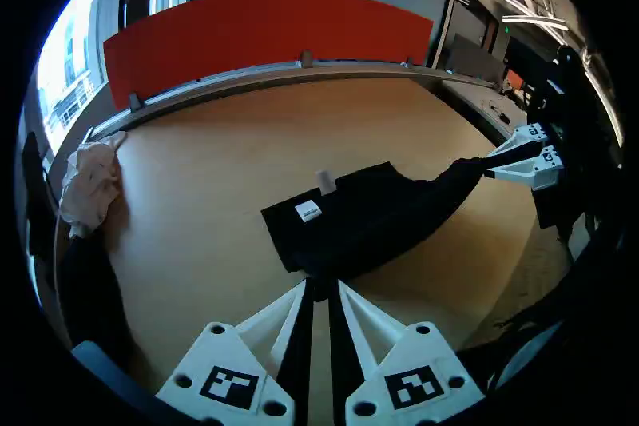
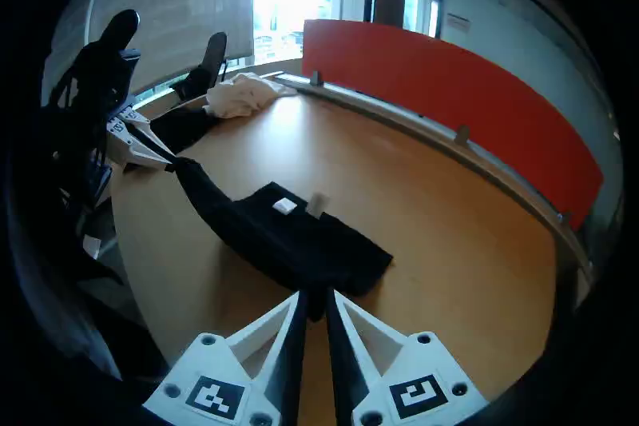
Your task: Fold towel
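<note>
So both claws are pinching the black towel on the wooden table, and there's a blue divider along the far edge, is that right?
Not quite. The divider is red, not blue, as the left gripper view shows. The rest holds: the left claw and the right claw are both pinching the black towel on the wooden table.

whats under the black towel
Wooden table shows around the towel; its corners are pinched by the left gripper and right gripper. Anything beneath the flat part is covered.
</note>
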`<control>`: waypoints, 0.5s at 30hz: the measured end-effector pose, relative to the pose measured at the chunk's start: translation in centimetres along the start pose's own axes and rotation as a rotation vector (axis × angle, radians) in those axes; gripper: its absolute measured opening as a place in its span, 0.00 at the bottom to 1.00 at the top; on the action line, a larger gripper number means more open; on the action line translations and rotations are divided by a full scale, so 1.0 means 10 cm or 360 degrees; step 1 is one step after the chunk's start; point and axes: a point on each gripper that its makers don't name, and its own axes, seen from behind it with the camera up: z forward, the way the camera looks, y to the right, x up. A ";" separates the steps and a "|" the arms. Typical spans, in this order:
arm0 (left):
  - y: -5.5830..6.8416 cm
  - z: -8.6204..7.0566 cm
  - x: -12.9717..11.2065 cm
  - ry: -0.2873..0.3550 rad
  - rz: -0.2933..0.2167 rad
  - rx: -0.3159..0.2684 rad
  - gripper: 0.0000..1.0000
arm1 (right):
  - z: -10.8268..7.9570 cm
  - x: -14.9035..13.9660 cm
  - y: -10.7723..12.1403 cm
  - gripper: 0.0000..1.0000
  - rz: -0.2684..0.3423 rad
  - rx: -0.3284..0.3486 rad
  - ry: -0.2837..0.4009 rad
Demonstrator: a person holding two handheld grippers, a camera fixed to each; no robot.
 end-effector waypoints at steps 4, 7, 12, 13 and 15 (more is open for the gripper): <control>0.00 -0.02 0.00 0.0001 -0.0011 -0.0003 0.12 | -0.03 -0.01 -0.01 0.16 0.0006 -0.0002 -0.0002; 0.00 -0.02 -0.02 -0.0002 -0.0018 -0.0001 0.12 | -0.03 -0.03 -0.01 0.16 0.0011 -0.0001 -0.0009; 0.01 0.01 -0.03 -0.0002 -0.0023 -0.0002 0.12 | -0.01 -0.04 -0.02 0.16 0.0001 0.0005 -0.0019; 0.01 0.01 -0.02 -0.0002 -0.0022 -0.0003 0.12 | -0.01 -0.04 -0.01 0.16 -0.0001 0.0005 -0.0022; 0.02 0.03 -0.02 -0.0001 -0.0021 -0.0005 0.12 | 0.01 -0.05 0.00 0.16 -0.0007 0.0005 -0.0029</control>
